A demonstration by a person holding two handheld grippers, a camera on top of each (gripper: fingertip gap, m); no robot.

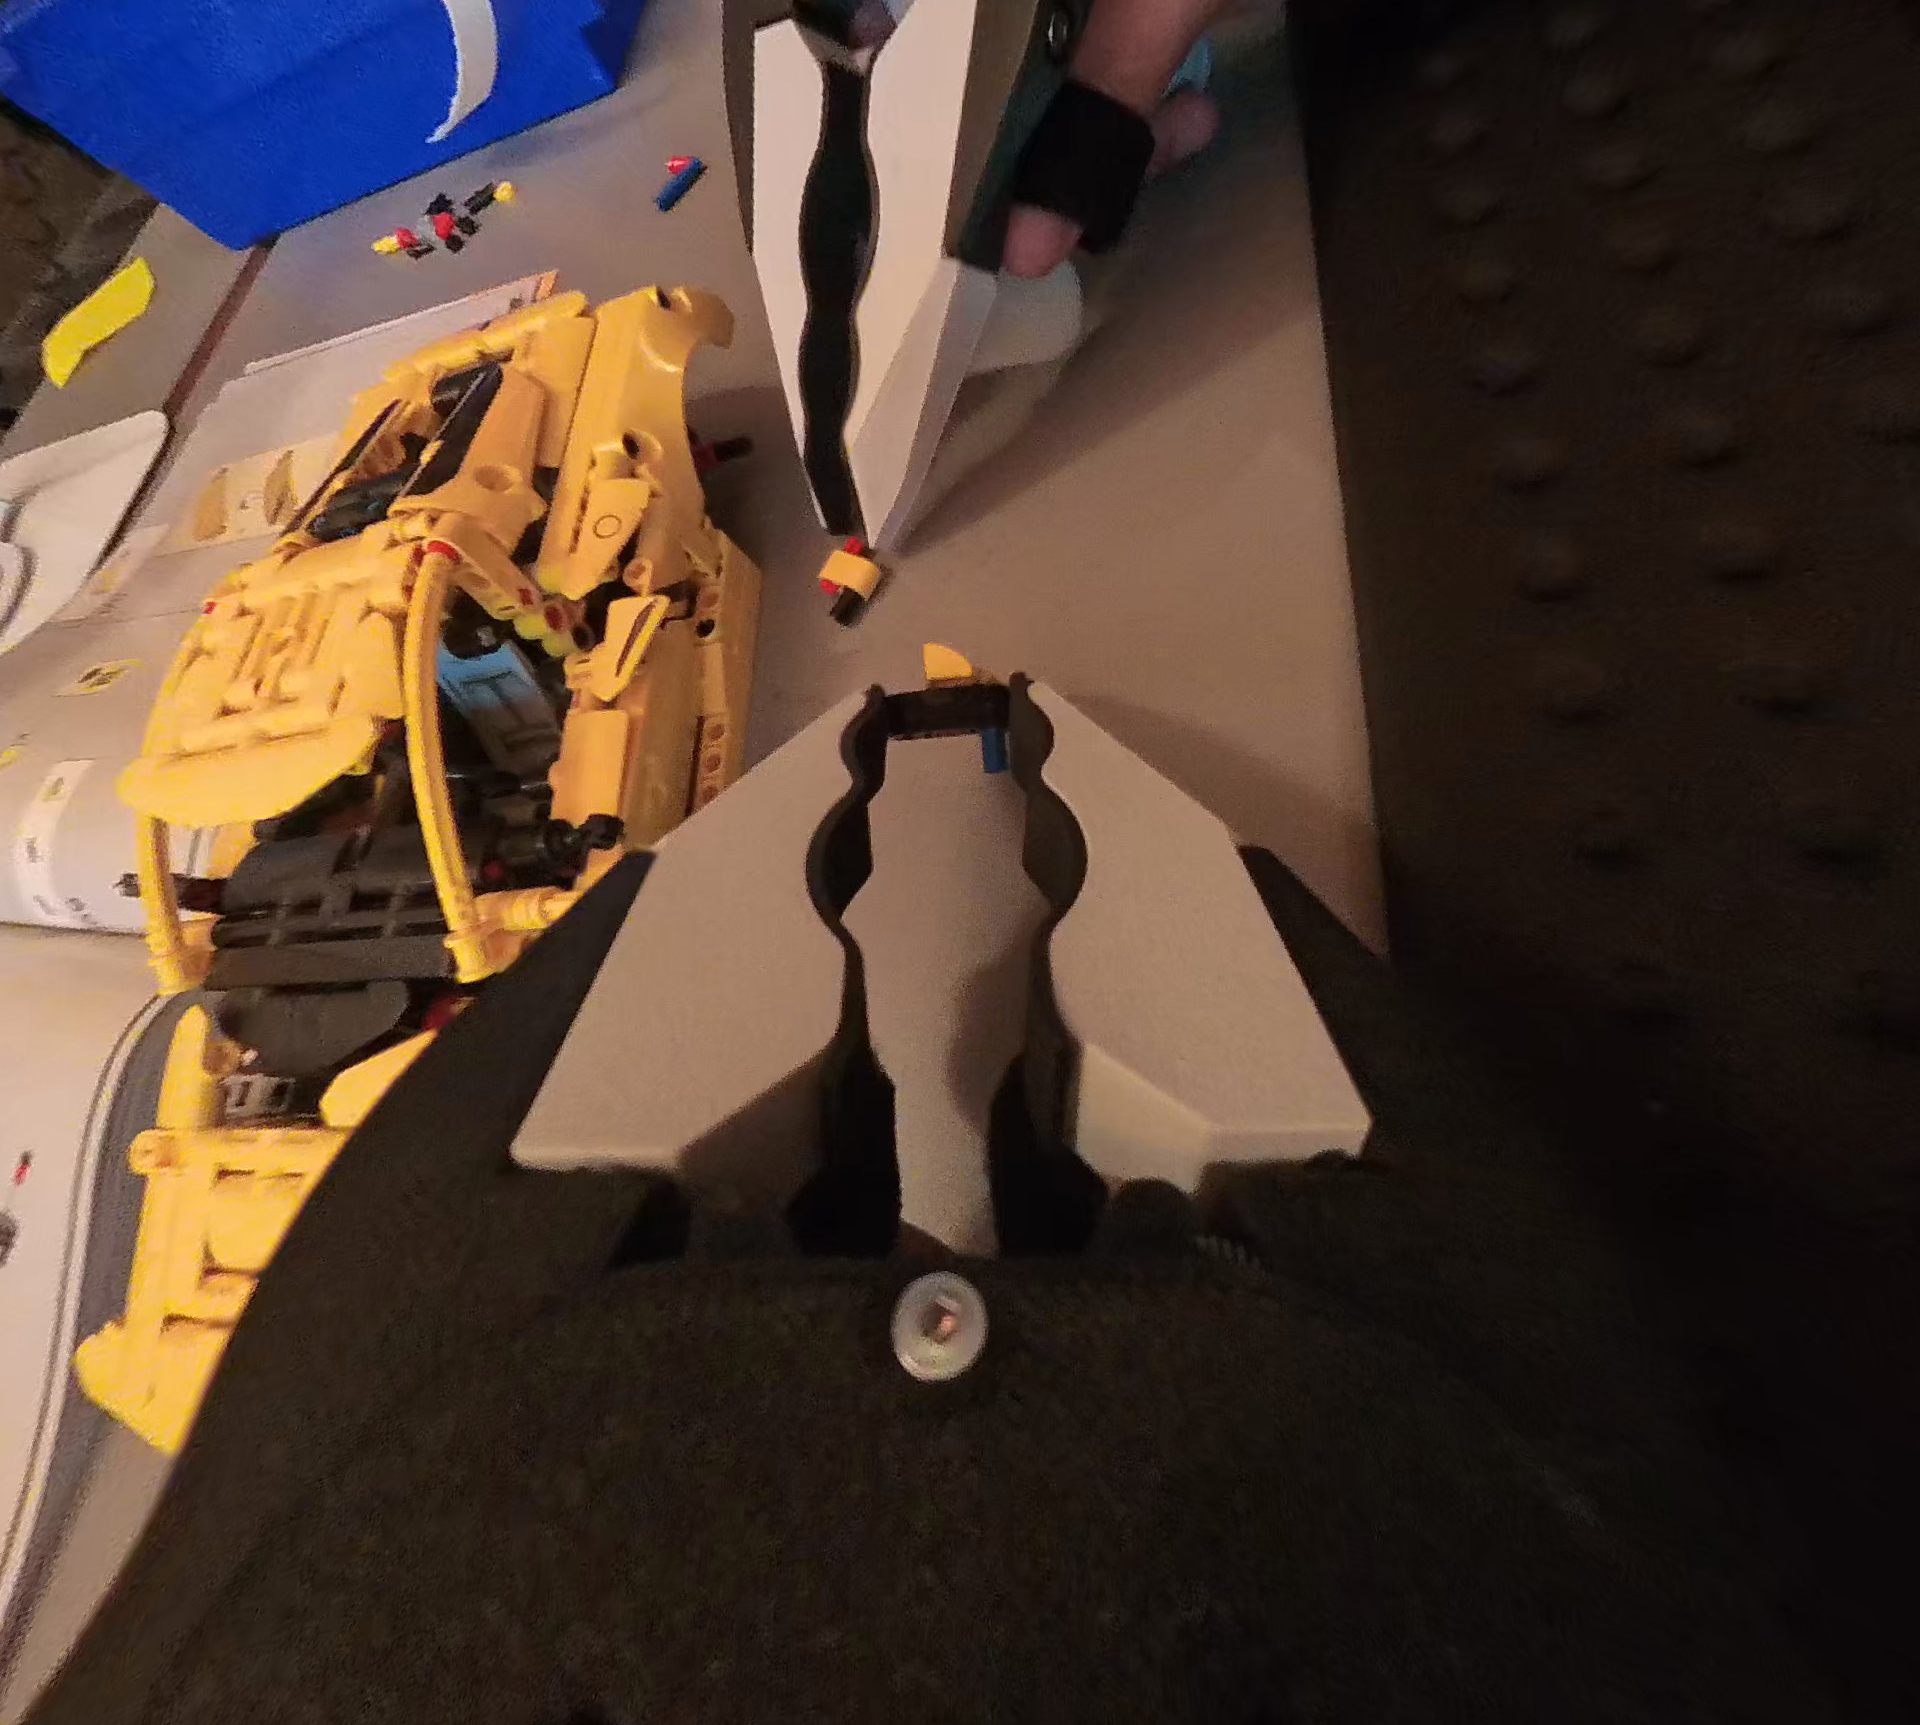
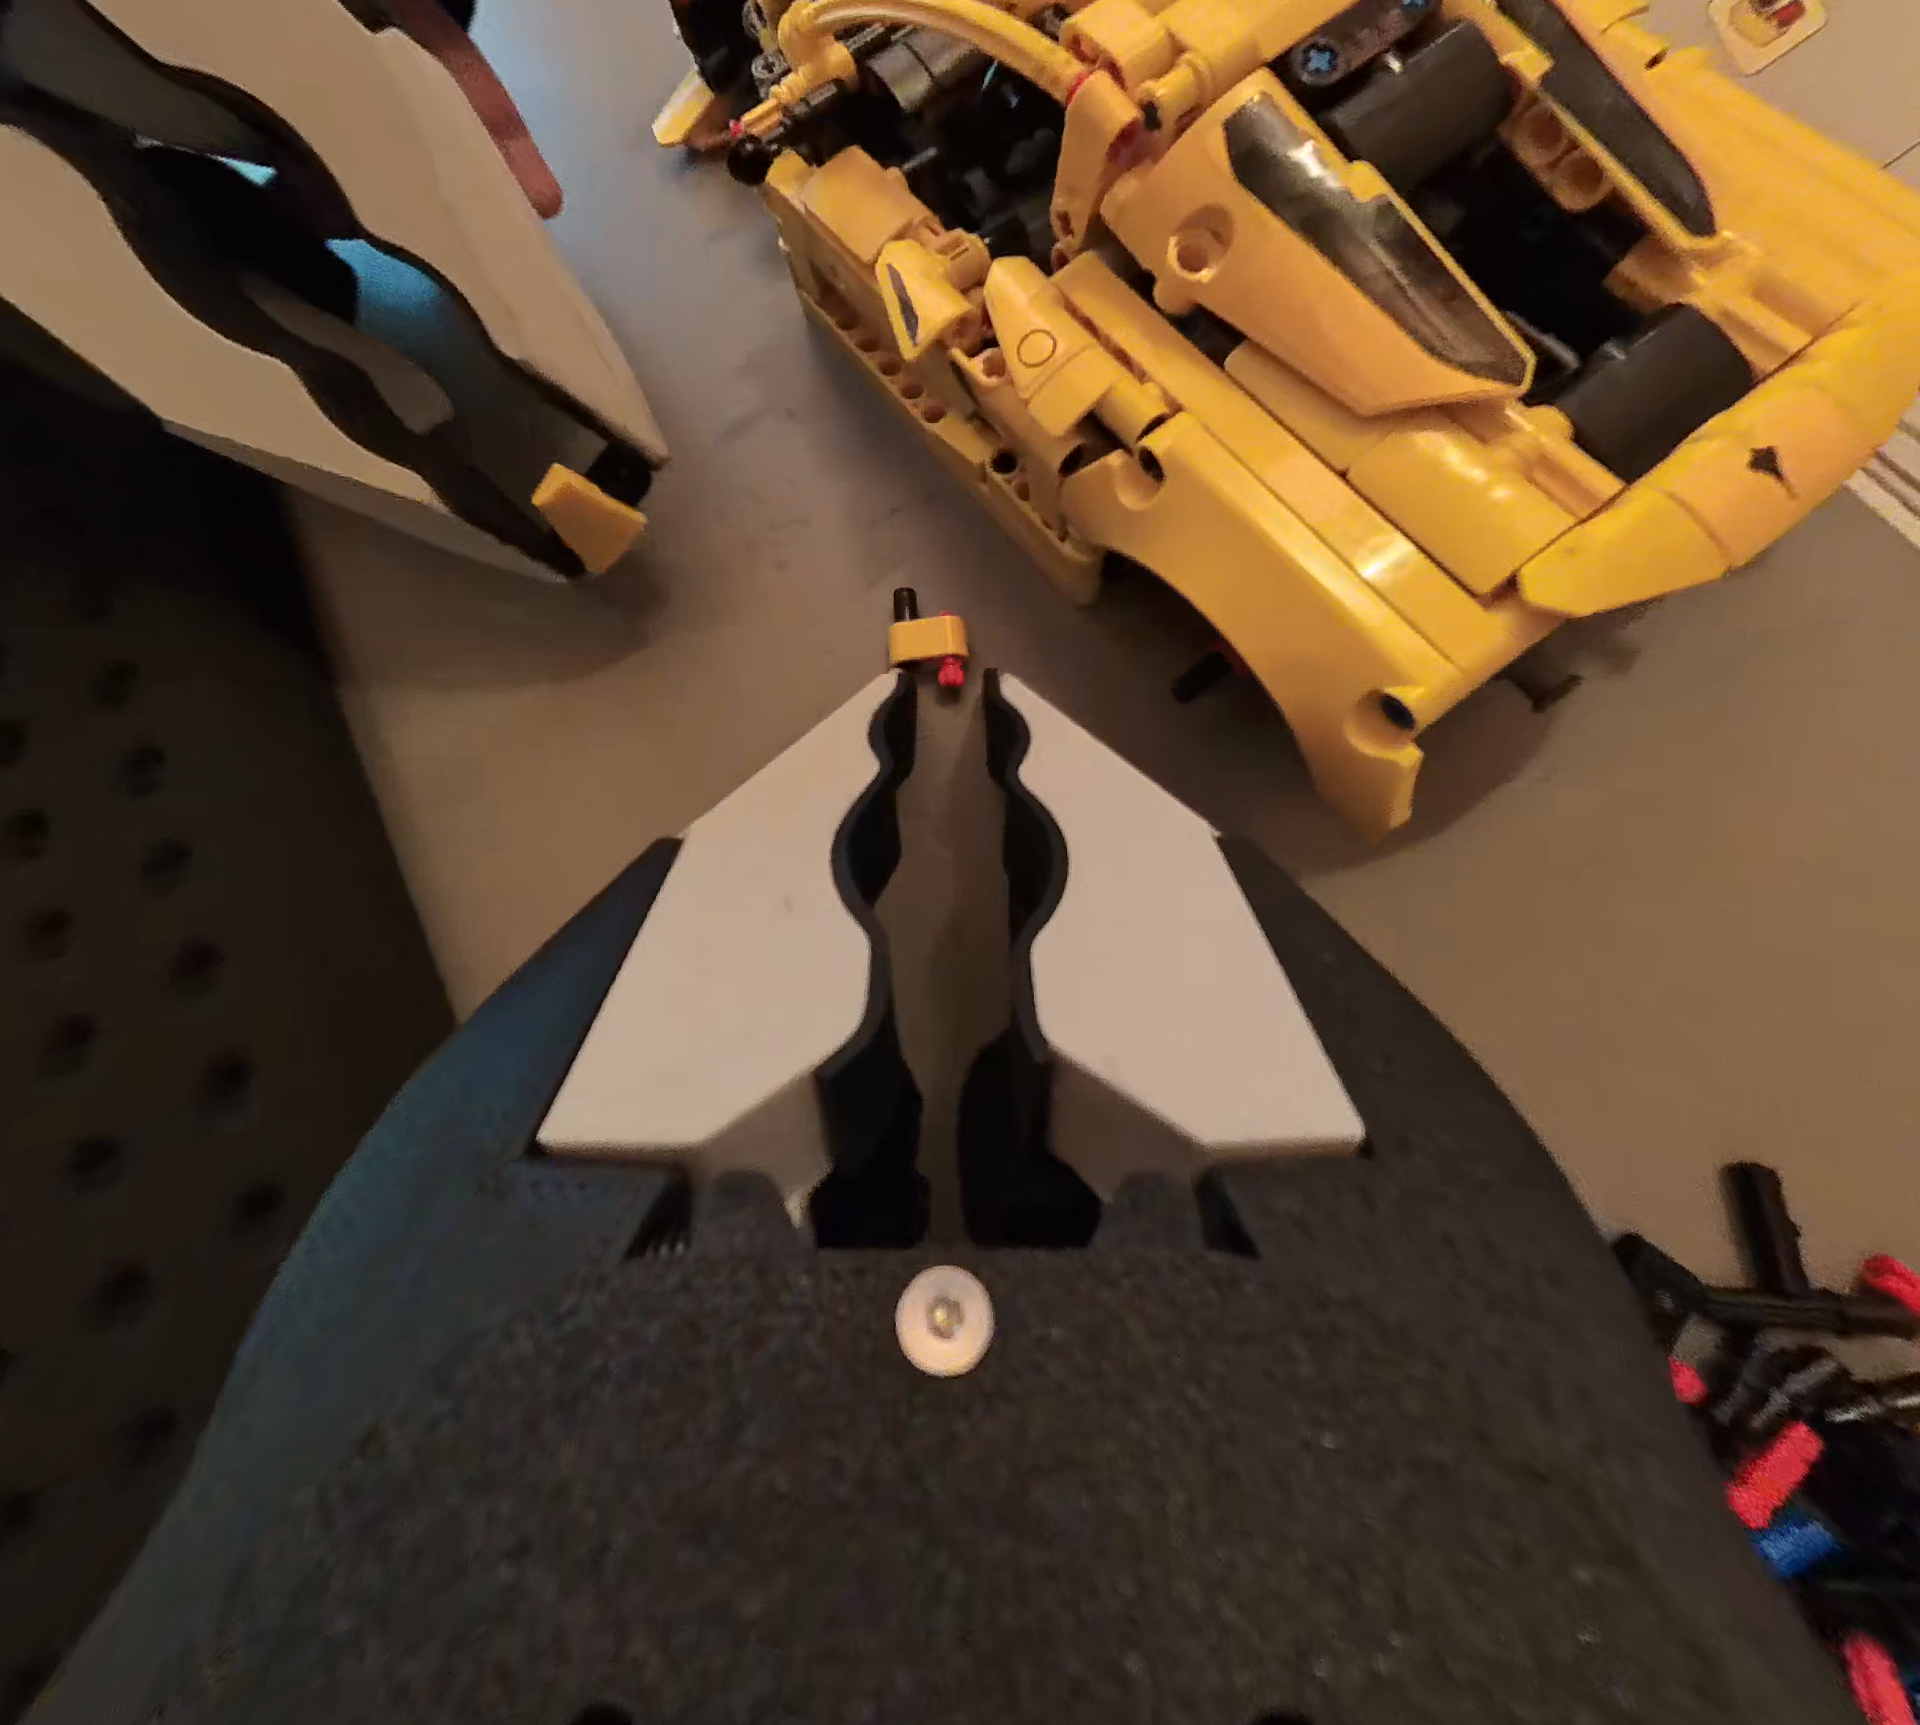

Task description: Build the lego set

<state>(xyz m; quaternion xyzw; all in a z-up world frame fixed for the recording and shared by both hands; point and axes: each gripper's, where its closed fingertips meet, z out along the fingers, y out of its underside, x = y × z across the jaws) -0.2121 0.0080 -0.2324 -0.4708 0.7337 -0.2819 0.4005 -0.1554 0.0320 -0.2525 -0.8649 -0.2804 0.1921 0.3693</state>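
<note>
Left wrist view: the left gripper (image 1: 945, 709) is clamped on a small black piece (image 1: 940, 712) carrying a blue pin and a flat yellow wedge tile (image 1: 948, 659). Facing it, tip to tip but apart, the right gripper (image 2: 940, 676) is pinched narrow on a small yellow connector (image 2: 928, 638) with a black pin and a red pin through it.

Judged step: joining two small sub-parts in the air before fitting them to the model. The next move calls for lining a pin with a hole in the black piece, then pressing squarely; misalignment could pop either part loose.

Beside both grippers, on the grey table (image 2: 727, 387), rests the yellow car (image 2: 1247, 273): glossy hard plastic, curved panels, holed beams, a bent flexible tube, dark interior. Beyond the car lie loose pins (image 1: 442, 219) and a blue bin (image 1: 301, 34). Gripper fingers are matte pale wedges with wavy black pads.
</note>
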